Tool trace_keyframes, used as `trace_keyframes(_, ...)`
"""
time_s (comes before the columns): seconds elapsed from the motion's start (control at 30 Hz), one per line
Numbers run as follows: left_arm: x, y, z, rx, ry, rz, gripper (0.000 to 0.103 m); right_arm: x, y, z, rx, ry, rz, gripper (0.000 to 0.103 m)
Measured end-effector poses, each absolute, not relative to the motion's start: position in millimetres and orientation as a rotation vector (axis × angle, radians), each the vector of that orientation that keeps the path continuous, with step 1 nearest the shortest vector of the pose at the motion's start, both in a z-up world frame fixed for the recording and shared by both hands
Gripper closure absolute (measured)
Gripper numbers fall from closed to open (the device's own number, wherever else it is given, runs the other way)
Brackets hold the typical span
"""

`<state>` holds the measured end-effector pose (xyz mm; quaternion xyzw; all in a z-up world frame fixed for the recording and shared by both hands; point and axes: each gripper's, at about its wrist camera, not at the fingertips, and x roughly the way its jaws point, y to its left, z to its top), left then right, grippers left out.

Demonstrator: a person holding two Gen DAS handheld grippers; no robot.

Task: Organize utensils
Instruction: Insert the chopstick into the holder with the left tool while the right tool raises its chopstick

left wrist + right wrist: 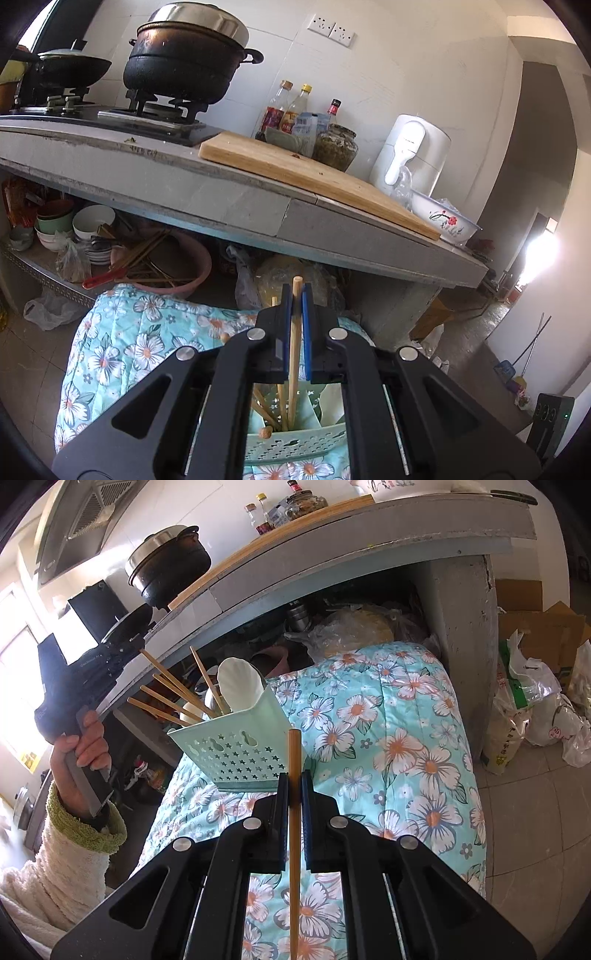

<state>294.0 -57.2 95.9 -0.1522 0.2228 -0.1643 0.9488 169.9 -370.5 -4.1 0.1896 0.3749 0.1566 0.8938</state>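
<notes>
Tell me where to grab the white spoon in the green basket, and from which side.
Grip the white spoon by its bowl, the only part standing clear above the green basket; its handle is hidden inside. Come from above and lift straight out. The chopsticks lean away to the left in the right wrist view, so approach from the right to avoid them.

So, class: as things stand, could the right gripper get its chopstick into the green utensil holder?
Probably yes. The right gripper is shut on its chopstick, and the green utensil holder stands just ahead on the floral quilt, with nothing between them. The left gripper over the holder may crowd it.
</notes>
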Motion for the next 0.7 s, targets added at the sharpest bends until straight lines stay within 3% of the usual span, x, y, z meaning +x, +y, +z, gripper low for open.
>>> trace_keyframes(0.1,289.3,-57.9,90.9,-0.308,0.466,-0.350,0.094,169.2,-369.3,-2.7,0.386,0.778,0.321,0.096)
trace_keyframes(0.17,286.2,-57.5,90.2,-0.299,0.469,-0.349,0.081,168.9,-369.0,-2.1,0.386,0.777,0.321,0.096)
trace_keyframes(0.4,262.5,-55.4,93.2,-0.268,0.459,-0.364,0.060,165.1,-365.0,2.8,0.370,0.770,0.317,0.096)
trace_keyframes(0.57,226.3,-56.8,98.2,-0.156,0.423,-0.321,0.035,163.0,-361.7,11.9,0.356,0.756,0.318,0.096)
trace_keyframes(0.7,192.0,-60.6,95.4,0.001,0.379,-0.214,0.023,164.5,-356.6,24.6,0.345,0.730,0.331,0.096)
